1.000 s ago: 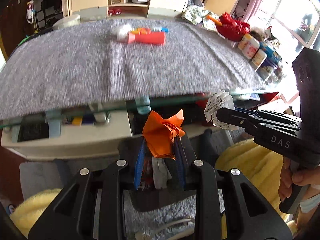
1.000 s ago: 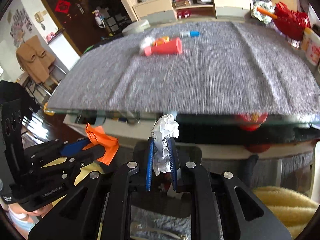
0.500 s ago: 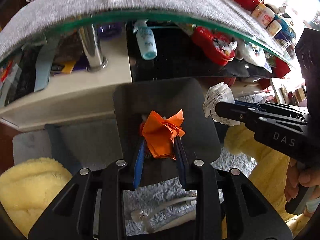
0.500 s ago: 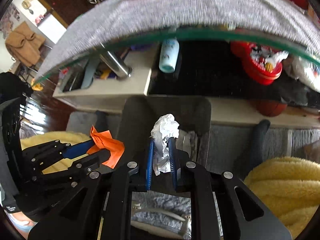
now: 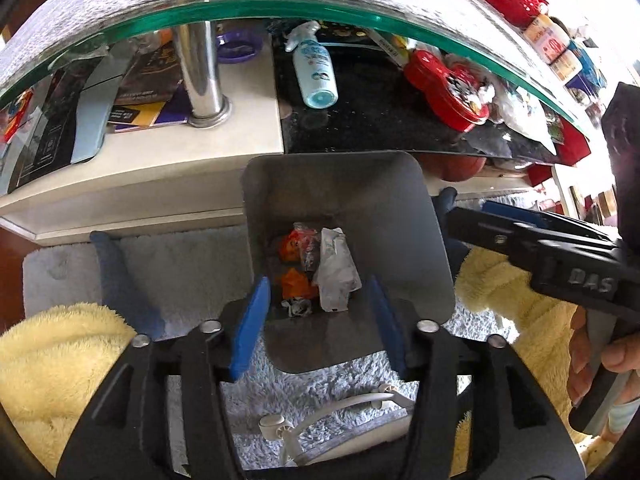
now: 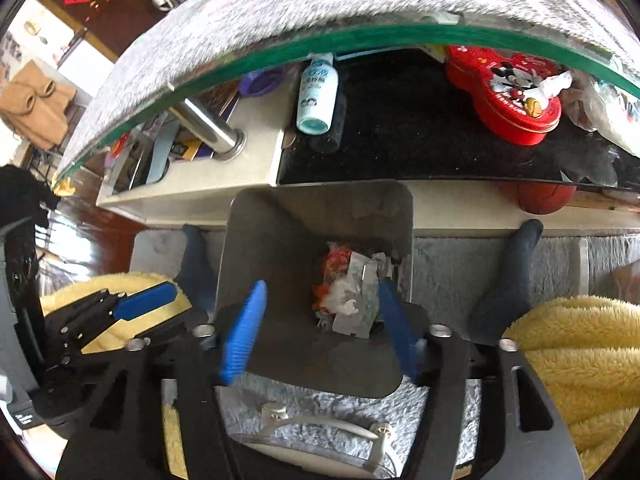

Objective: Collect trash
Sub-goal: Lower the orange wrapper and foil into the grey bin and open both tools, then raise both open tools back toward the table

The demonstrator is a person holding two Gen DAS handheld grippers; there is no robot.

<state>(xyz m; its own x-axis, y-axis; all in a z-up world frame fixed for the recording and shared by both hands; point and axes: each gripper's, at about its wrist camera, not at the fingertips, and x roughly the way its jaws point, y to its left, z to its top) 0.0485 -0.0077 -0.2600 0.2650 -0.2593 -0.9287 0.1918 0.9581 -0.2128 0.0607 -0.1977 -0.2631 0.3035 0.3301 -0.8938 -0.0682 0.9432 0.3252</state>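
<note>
A grey trash bin stands on the rug below the glass table edge; it also shows in the right wrist view. Inside lie orange paper, a white wrapper and other scraps; the right wrist view shows the same heap. My left gripper hangs open and empty over the bin's near rim. My right gripper is open and empty over the bin too, and reaches in from the right in the left wrist view.
The glass table with grey cloth overhangs a lower shelf holding a spray bottle, a red tin, booklets and a chrome leg. Yellow fluffy cloth lies on both sides. A white cable lies on the rug.
Both grippers dropped from table height to over the bin and opened. The orange paper left the left gripper and the white crumpled paper left the right; both now lie in the bin.
</note>
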